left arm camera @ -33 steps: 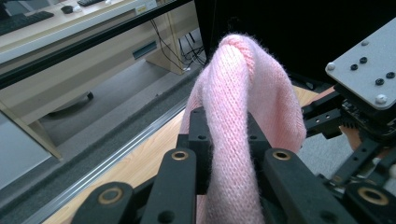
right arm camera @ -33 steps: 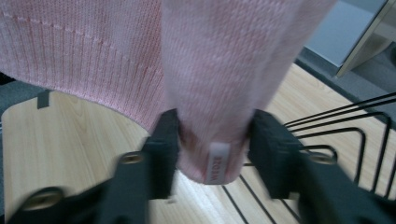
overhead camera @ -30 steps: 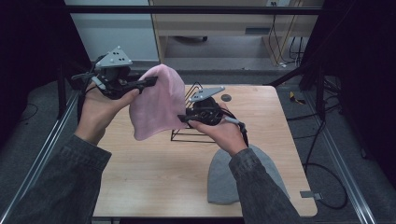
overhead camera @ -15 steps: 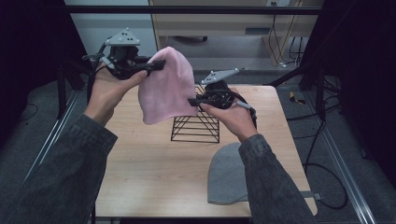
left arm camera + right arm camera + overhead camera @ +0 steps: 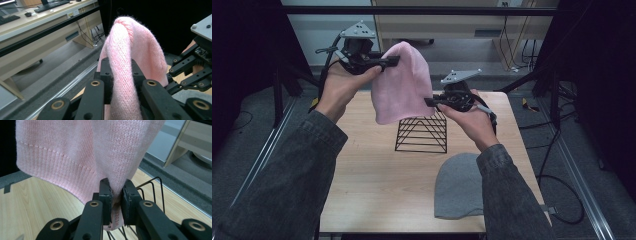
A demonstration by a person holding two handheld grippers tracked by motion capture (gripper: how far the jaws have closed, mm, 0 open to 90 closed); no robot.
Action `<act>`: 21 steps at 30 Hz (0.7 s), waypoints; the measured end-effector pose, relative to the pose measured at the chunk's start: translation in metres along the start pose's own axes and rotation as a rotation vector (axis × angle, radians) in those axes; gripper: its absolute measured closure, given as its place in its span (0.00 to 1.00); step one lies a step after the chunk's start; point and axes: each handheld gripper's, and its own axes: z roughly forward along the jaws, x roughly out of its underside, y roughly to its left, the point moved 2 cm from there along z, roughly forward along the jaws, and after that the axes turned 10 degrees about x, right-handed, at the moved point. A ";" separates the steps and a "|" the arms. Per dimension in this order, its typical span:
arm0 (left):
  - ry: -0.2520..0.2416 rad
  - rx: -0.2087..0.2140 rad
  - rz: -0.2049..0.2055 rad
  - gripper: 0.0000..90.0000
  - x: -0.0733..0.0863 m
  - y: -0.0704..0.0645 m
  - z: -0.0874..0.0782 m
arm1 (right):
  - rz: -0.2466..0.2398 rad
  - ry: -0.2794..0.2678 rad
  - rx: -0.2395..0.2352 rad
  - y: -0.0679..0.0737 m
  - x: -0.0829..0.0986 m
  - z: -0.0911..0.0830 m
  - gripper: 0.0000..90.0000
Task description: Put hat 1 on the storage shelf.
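Raised hands stretch one pink beanie (image 5: 401,82) between left gripper (image 5: 388,61) and right gripper (image 5: 430,101), jaws clamped on it; one grey beanie (image 5: 458,186) lies on the table (image 5: 367,170).

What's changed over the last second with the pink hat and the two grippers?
Both grippers lifted the pink beanie up and away from the person, above the wire rack. The left gripper and right gripper stayed clamped on it. The rack and grey beanie haven't moved.

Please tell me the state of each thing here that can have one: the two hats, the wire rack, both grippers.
Pink knitted hat: held in the air, above the rack.
Grey knitted hat: lying flat on the table.
Black wire rack: standing, bare.
Left gripper: shut on hat.
Right gripper: shut on hat.
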 end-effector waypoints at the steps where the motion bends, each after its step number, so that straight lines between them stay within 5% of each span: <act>1: 0.006 0.000 0.000 0.86 0.001 0.001 0.002 | 0.004 0.000 0.002 -0.001 0.001 0.001 0.89; 21: 0.012 0.023 -0.052 0.84 0.016 0.025 0.043 | 0.020 0.027 0.074 -0.026 0.018 0.015 0.90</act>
